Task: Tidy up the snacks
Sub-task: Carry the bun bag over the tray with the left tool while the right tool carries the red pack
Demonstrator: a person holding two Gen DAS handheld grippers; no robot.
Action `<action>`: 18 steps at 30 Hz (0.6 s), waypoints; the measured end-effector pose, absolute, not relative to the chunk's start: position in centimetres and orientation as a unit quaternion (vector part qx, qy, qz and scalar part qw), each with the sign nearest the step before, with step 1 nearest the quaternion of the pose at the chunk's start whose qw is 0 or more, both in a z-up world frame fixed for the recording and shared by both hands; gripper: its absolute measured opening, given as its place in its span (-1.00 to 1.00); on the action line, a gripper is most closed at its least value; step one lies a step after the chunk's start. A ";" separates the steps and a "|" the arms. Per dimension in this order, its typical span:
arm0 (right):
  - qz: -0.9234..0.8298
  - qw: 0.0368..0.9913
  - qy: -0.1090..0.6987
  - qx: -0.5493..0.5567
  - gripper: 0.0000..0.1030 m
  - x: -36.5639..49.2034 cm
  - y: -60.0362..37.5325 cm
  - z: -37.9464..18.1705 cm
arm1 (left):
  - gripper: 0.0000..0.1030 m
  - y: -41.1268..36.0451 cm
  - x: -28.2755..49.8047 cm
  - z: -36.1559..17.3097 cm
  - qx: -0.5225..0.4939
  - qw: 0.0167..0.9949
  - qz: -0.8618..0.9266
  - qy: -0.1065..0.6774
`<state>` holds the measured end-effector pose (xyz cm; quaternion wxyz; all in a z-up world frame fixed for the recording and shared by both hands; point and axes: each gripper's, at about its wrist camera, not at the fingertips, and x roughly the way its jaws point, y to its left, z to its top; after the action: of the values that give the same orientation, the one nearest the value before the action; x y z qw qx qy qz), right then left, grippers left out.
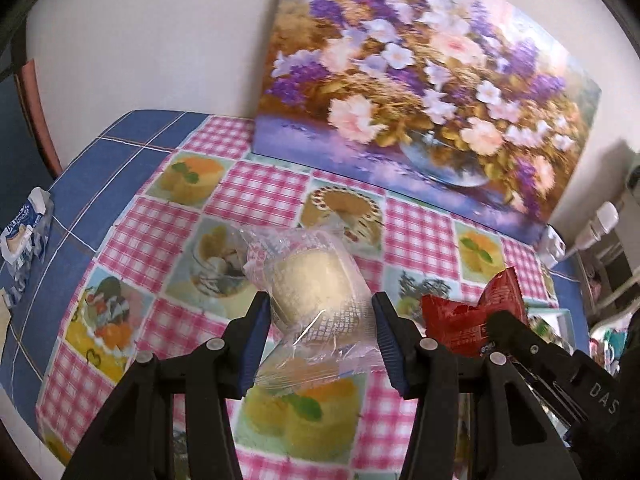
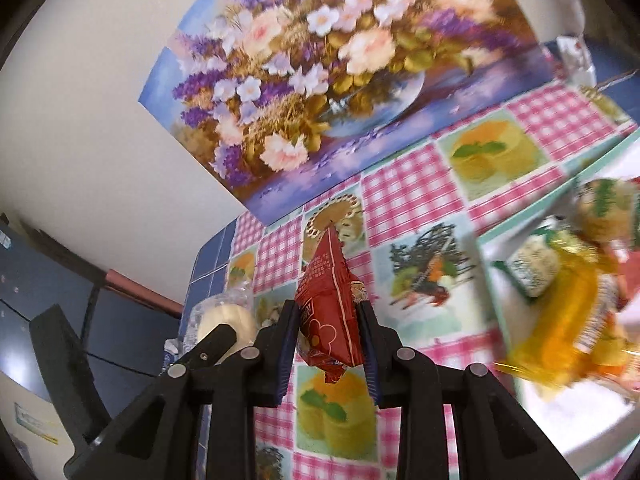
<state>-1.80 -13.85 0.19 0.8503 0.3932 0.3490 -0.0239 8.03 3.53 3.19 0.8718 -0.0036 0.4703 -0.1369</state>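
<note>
My left gripper point(image 1: 320, 304) is shut on a pale round cake in a clear wrapper point(image 1: 312, 280) and holds it above the checked tablecloth point(image 1: 260, 184). Just to its right, my right gripper point(image 1: 494, 322) is shut on a red snack packet point(image 1: 460, 320). In the right wrist view that red packet point(image 2: 328, 292) stands upright between the blue pads of the right gripper point(image 2: 326, 308), also clear of the table. The wrapped cake point(image 2: 228, 318) shows at the left there, behind a black finger point(image 2: 218, 338) of the left gripper.
A green-rimmed tray point(image 2: 560, 184) at the right holds several wrapped snacks point(image 2: 560, 312). A flower painting point(image 1: 420, 100) leans on the wall at the table's back. A blue and white packet point(image 1: 24, 232) lies on the blue cloth far left.
</note>
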 end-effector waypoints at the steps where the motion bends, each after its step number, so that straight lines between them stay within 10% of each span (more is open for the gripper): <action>1: -0.029 0.855 0.346 0.385 -0.39 -2.5 -13.9 0.6 | 0.03 3.3 7.6 3.4 -0.004 0.873 -0.140 0.468; 18: -0.145 0.858 0.339 0.357 -0.39 -10.8 -20.1 2.6 | 0.03 -3.4 -0.1 1.9 0.029 0.846 -0.216 0.487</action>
<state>-10.80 -20.12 2.57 0.8582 0.3568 0.3392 -0.1452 -0.11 -3.44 1.88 0.8458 0.0292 0.4870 -0.2161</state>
